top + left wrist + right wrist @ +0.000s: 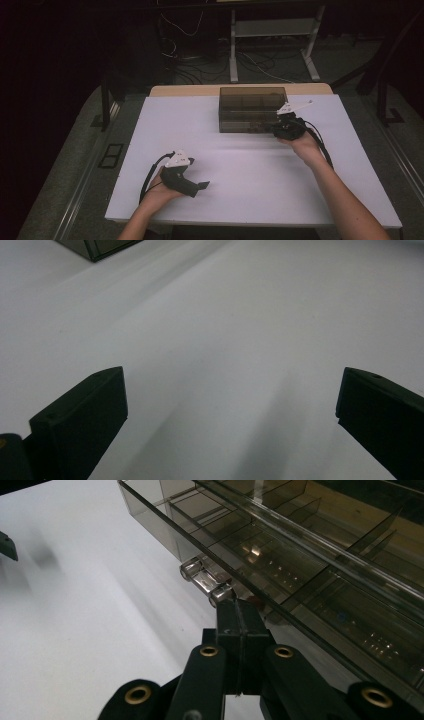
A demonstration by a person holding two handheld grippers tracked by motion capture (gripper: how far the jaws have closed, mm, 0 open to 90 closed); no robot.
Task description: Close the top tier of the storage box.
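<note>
A smoky see-through organiser box [252, 107] with inner compartments stands at the back middle of the white table [240, 165]. My right gripper [278, 129] is at the box's front right corner. In the right gripper view its jaws [239, 611] are pressed together, tips touching the near end of a clear handle [206, 578] on the box's [310, 555] front; nothing shows between them. My left gripper [200, 187] rests low over the table at the front left. Its jaws [230, 410] stand wide apart over bare white surface, with a corner of the box [97, 247] far off.
The table's front edge [250, 222] lies close to my forearms. Beyond the table's far edge are cables [260, 62] on the floor and the white legs of a stand [233, 50]. Small items sit inside the box, too dim to name.
</note>
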